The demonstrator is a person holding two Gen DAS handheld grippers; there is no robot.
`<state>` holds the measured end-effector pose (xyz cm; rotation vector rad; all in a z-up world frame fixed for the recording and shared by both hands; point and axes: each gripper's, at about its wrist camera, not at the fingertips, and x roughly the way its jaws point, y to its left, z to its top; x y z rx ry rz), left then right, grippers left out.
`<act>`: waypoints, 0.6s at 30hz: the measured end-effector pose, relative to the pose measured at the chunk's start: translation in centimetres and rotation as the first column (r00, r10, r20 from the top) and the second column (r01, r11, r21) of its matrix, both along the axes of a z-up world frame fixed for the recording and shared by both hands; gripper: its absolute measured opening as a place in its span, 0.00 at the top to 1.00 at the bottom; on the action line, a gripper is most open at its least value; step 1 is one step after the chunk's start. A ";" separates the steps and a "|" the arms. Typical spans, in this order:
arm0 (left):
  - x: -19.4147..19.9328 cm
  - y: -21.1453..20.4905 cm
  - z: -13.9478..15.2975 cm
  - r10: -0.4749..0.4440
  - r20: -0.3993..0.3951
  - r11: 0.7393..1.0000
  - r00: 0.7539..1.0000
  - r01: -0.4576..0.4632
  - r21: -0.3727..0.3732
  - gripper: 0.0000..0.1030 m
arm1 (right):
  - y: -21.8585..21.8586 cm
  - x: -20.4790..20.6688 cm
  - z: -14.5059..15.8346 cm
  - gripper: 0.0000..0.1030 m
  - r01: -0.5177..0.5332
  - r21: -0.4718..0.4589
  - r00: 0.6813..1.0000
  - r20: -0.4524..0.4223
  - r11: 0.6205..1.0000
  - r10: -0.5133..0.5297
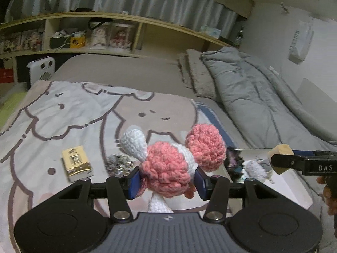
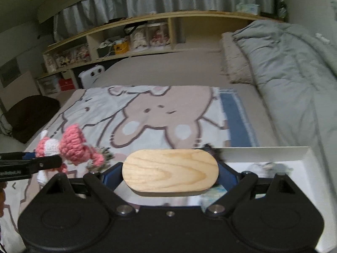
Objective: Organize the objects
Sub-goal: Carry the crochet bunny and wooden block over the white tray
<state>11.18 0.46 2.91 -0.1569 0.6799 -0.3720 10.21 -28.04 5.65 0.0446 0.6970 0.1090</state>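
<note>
Tray (image 2: pixel 303 154) contents blurred | wooden block (image 2: pixel 170 171) long axis crosswise, clamped in right gripper (image 2: pixel 170 174) | left gripper (image 1: pixel 167 182) pinches crochet doll (image 1: pixel 168 168)

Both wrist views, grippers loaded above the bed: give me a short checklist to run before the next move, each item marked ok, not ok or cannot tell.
1. Left gripper holds the crochet toy: ok, jaws shut on its pink middle.
2. Right gripper holds the wooden block: ok, jaws clamp its two ends.
3. White tray within view for a drop: ok, it lies just beyond the block.
4. Free room in the tray: cannot tell, a grey fuzzy thing and a dark thing already lie there.
5. Small yellow box still to be sorted: not ok, it lies on the blanket.
6. Grippers apart: ok, a gap shows between them.
</note>
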 end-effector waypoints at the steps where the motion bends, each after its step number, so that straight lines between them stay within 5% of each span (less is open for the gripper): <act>1: -0.2 -0.5 0.3 -0.010 0.004 1.000 1.000 0.010 -0.004 0.49 | -0.8 -0.3 0.2 0.09 0.012 -0.010 1.000 0.003 1.000 -0.012; 18: -2.5 -11.1 2.7 -0.208 0.050 0.977 0.977 0.209 -0.032 0.49 | -11.3 -3.6 0.8 0.09 0.176 -0.030 0.984 0.006 0.984 -0.176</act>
